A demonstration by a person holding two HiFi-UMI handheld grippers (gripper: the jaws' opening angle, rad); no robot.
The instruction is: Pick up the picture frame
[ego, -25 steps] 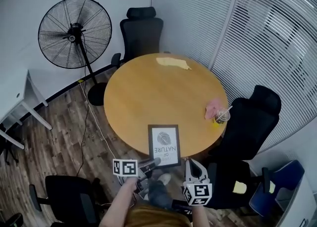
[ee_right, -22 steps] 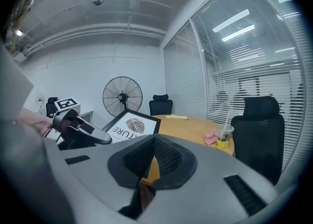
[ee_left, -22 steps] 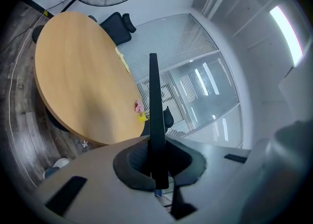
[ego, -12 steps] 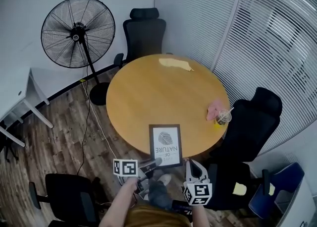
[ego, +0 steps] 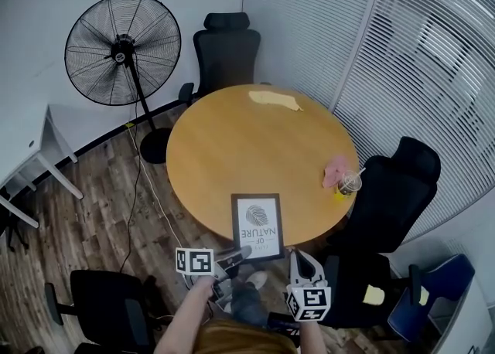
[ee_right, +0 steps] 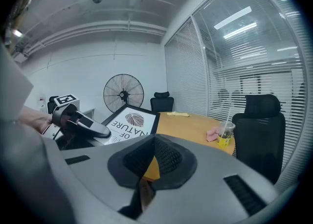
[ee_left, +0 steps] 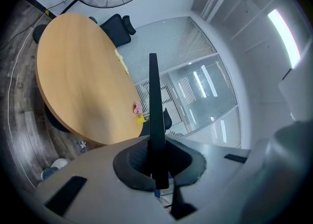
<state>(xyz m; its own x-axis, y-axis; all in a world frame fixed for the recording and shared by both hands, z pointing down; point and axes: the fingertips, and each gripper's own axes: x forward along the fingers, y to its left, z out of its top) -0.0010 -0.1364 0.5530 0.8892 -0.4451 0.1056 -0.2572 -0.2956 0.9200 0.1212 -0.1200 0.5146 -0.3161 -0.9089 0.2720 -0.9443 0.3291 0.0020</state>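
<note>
Picture frame [ego: 257,226] lies at near edge of round wooden table [ego: 247,151], its lower left corner clamped in left gripper [ego: 242,252]. Right gripper [ego: 300,255] just beside it, jaws together, empty.

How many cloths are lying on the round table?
2. A yellow cloth lies near the table's far edge; a pink cloth lies beside the cup. None looks hidden.

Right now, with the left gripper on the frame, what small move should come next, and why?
Probably raise the left gripper straight up a little. Its jaws are shut on the near edge of the frame, which hangs over the near rim of the table, so a short lift should clear it without dragging.
</note>
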